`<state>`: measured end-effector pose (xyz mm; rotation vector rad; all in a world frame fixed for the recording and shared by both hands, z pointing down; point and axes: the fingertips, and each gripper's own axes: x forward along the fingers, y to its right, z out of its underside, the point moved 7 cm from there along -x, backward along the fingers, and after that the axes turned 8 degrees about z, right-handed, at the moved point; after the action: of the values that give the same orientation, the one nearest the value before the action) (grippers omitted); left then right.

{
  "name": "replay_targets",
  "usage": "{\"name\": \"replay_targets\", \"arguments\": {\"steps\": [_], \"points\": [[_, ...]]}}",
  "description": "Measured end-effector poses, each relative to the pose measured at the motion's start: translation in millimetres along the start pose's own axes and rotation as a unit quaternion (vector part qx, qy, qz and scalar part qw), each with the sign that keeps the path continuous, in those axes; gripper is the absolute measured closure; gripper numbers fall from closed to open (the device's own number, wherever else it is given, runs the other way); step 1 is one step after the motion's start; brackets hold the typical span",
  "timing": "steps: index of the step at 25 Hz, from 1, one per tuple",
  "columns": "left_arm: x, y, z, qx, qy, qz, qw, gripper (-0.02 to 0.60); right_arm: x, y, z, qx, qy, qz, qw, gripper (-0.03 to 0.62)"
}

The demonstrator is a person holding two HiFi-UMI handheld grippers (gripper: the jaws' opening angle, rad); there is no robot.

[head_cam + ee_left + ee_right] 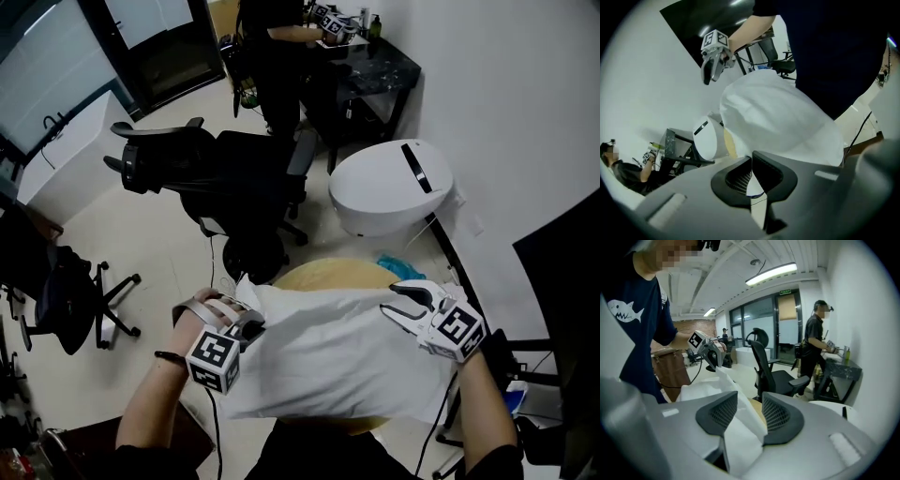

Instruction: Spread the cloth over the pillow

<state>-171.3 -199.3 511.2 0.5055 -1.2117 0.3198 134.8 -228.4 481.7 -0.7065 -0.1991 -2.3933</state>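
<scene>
A white cloth [328, 356] lies draped over a tan pillow [328, 274], whose far edge shows beyond the cloth. My left gripper [246, 324] is at the cloth's near-left corner and is shut on it. The left gripper view shows white fabric [773, 112] pinched between the closed pads [766, 173]. My right gripper [401, 305] is at the cloth's far-right corner. In the right gripper view its jaws stand apart, with a fold of cloth [736, 437] lying loose between them. That view also shows the left gripper [712, 363] lifting a peak of fabric.
A white oval appliance [394, 183] stands just beyond the pillow by the right wall. A black office chair [225, 178] is behind the pillow, and another chair [66, 291] is at the left. A person [281, 56] works at a dark table [384, 66] at the back.
</scene>
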Motion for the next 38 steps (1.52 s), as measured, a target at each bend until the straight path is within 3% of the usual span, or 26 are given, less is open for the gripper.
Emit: {"name": "replay_targets", "arguments": {"steps": [3,6,10,14,17,20,25,28,31,33,36,38], "points": [[14,39,-25,0.007,0.018,0.037,0.9991,0.581,23,-25,-8,-0.029,-0.016,-0.078,0.996,0.421],[35,68,-37,-0.009,0.033,0.064,0.9973,0.581,45,-47,-15,-0.056,-0.031,-0.121,0.991,0.421],[42,80,-35,-0.058,0.058,0.066,0.9944,0.522,73,-74,-17,-0.091,-0.056,-0.160,0.981,0.421],[25,80,-27,-0.080,0.078,0.061,0.9919,0.492,94,-95,-7,-0.097,-0.083,-0.189,0.974,0.421],[6,70,-18,-0.098,0.094,0.045,0.9897,0.491,103,-105,2,-0.097,-0.103,-0.200,0.969,0.421],[-10,57,5,-0.111,0.078,0.027,0.9904,0.491,107,-112,7,-0.106,-0.114,-0.197,0.968,0.422],[-28,35,43,-0.130,0.033,0.068,0.9886,0.491,107,-114,9,-0.113,-0.120,-0.193,0.967,0.424],[-27,21,61,-0.110,-0.010,0.061,0.9920,0.491,107,-113,10,-0.110,-0.119,-0.191,0.968,0.424],[-17,11,65,-0.079,-0.025,0.072,0.9939,0.410,108,-113,11,-0.111,-0.119,-0.189,0.968,0.424],[-8,8,61,-0.057,-0.024,0.097,0.9934,0.390,109,-114,12,-0.111,-0.119,-0.189,0.968,0.424],[5,7,51,-0.041,-0.013,0.138,0.9894,0.399,109,-114,12,-0.110,-0.119,-0.188,0.969,0.424],[11,8,50,-0.044,-0.011,0.157,0.9865,0.458,110,-114,11,-0.110,-0.118,-0.187,0.969,0.424]]}}
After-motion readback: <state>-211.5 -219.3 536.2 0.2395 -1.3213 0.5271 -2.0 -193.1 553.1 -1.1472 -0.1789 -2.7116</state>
